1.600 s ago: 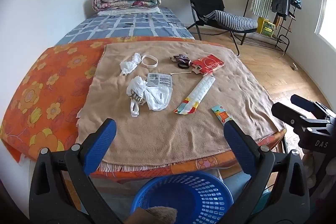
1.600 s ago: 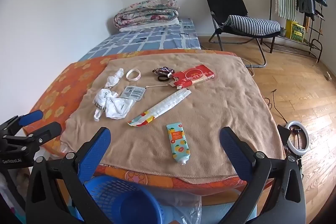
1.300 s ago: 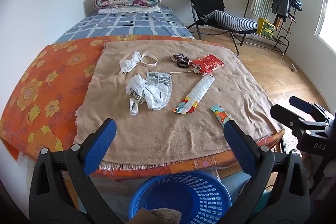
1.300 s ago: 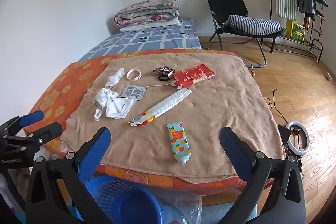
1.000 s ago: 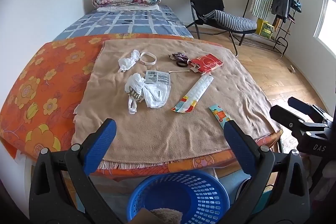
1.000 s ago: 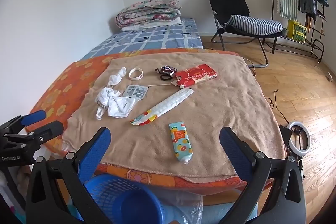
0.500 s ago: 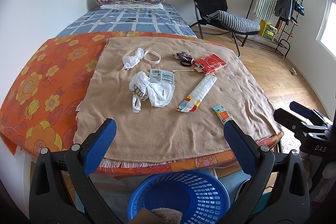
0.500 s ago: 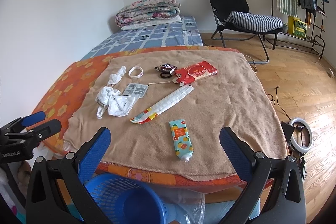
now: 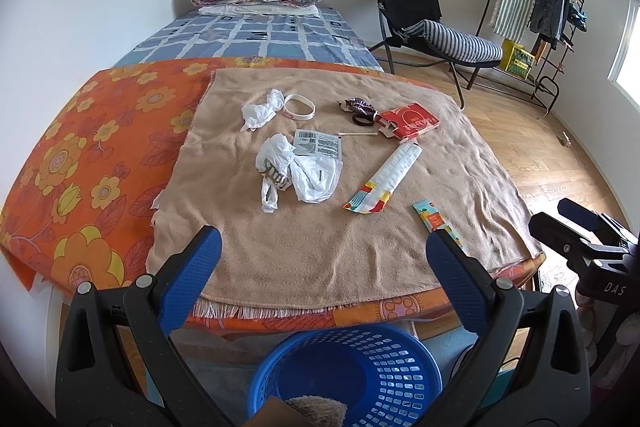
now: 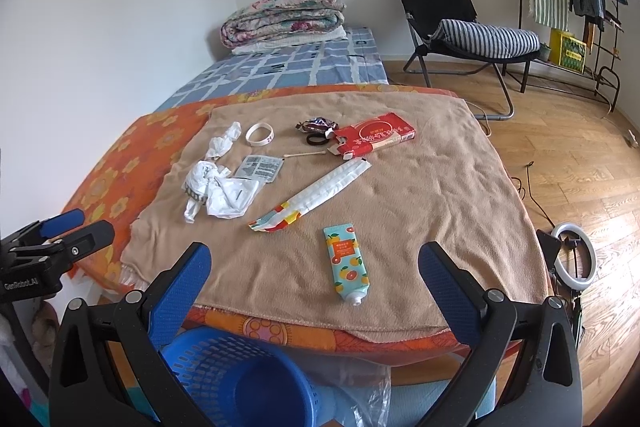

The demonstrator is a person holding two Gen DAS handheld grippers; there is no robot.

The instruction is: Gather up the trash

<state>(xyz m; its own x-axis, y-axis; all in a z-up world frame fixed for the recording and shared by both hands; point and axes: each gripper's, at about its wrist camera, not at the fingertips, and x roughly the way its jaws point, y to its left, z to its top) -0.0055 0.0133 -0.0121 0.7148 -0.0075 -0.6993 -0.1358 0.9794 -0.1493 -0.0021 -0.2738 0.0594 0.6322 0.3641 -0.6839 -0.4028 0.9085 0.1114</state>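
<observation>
Tan towelling point(image 9: 320, 239) covers your counter, laid over an orange flowered cloth point(image 9: 100, 147), with a bed and a folding chair behind it in a bright, wood-floored room. Take the blue basket point(image 9: 348, 375) below the counter's near edge as your landmark. Beyond it, the trash lies spread: a hand-cream tube point(image 10: 347, 265) nearest, a long striped wrapper point(image 10: 312, 195) beyond that, crumpled white plastic bags point(image 9: 298, 173) toward the flowered cloth, a red carton point(image 10: 376, 137) farthest.

Your left tool point(image 9: 320, 287) and right tool point(image 10: 314, 291) both hang spread wide and empty above the basket.

Expect the bags and wrapper to be weightless, limp and slippery; pinch a bunched fold, not a flat edge. The tube looks firmer, so close across its middle. The carton should crush easily; take it across its narrow side. The towelling is soft and may snag or lift.
</observation>
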